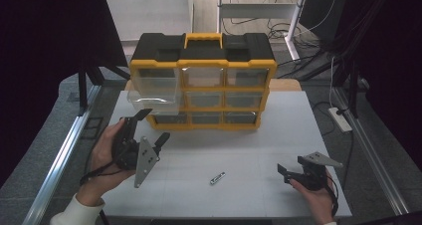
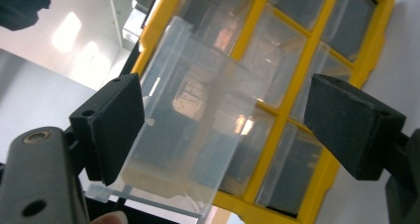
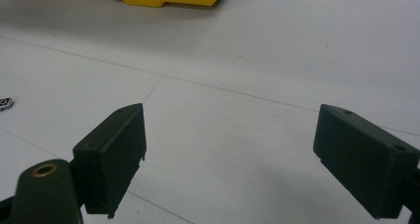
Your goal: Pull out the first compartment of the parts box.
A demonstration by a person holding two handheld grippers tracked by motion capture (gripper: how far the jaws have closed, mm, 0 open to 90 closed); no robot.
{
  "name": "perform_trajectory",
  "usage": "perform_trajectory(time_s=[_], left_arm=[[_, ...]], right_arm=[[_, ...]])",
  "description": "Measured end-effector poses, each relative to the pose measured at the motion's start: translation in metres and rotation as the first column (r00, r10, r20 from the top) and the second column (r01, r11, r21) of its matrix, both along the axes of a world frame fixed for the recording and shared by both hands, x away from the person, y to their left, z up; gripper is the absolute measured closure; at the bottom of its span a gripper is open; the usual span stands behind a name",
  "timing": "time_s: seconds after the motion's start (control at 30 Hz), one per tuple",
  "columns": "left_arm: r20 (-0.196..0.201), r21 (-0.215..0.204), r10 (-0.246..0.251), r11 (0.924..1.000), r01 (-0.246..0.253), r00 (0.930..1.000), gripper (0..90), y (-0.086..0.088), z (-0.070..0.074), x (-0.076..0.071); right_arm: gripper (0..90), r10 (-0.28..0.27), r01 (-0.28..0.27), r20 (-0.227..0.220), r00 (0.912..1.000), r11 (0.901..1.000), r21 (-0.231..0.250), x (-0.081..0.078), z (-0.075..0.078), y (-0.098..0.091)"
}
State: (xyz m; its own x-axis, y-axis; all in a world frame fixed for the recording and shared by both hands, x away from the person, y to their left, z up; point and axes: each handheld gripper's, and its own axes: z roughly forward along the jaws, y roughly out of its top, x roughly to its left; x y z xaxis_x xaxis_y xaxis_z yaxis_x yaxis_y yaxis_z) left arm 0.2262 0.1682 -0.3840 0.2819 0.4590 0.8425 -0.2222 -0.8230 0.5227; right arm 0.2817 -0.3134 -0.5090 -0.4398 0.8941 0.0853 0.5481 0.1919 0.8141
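White tabletop [image 1: 259, 150], small battery-like item [image 1: 217, 178], white power strip [image 1: 340, 119], tangled cables [image 1: 283, 31] behind.

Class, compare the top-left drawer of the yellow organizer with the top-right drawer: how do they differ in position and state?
The top-left drawer is pulled far out of the organizer; the top-right drawer sits pushed in, flush with the frame. The top-left drawer overhangs the row below it, with the open left gripper just in front; nothing is near the top-right drawer. Both are clear plastic.

Light: dim high view, dark sides, my white table [image 1: 249, 150] lit from above.
Glare: bright patches on the clear drawer [image 2: 193, 120].
Blur: my near jaws look soft.
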Motion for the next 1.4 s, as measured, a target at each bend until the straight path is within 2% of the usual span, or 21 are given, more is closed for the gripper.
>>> perform_trajectory(time_s=[0.13,0.23,0.43,0.77,1.13,1.27,1.33,1.4], left_arm=[[-0.018,0.029,-0.013,0.9995,0.014,0.9997,16.3,-0.004,-0.005,0.0],[-0.033,0.035,-0.017,0.9992,0.018,0.9993,16.3,-0.005,-0.008,0.001],[-0.062,0.035,-0.019,0.9992,0.022,0.9979,16.5,-0.006,-0.014,0.002],[-0.084,0.028,-0.018,0.9994,0.02,0.9963,16.5,-0.01,-0.021,0.005],[-0.132,-0.049,-0.055,0.9976,0.049,0.9898,16.1,-0.018,-0.029,0.012],[-0.164,-0.07,-0.065,0.9961,0.054,0.9842,15.8,-0.019,-0.031,0.014],[-0.191,-0.098,-0.076,0.9935,0.058,0.9785,15.8,-0.019,-0.032,0.015],[-0.207,-0.107,-0.077,0.9927,0.055,0.9754,15.8,-0.02,-0.033,0.016]], right_arm=[[13.6,0.003,-0.003,-0.001,1.0,1.0,0.002,0.0,0.0,0.0],[13.6,0.002,-0.002,0.002,1.0,1.0,-0.002,0.0,0.0,0.0],[13.6,0.002,-0.002,0.0,1.0,1.0,0.0,0.0,0.0,0.0],[13.6,0.005,-0.005,-0.002,1.0,1.0,0.001,0.0,0.0,0.0],[13.6,0.004,-0.004,-0.003,1.0,1.0,0.0,0.0,0.0,0.0],[13.7,0.004,-0.004,-0.002,1.0,1.0,0.0,0.0,0.0,0.0],[13.7,0.005,-0.005,-0.003,1.0,1.0,0.0,0.0,0.0,0.0],[13.7,0.009,-0.009,-0.003,1.0,1.0,0.002,0.0,-0.001,0.0]])
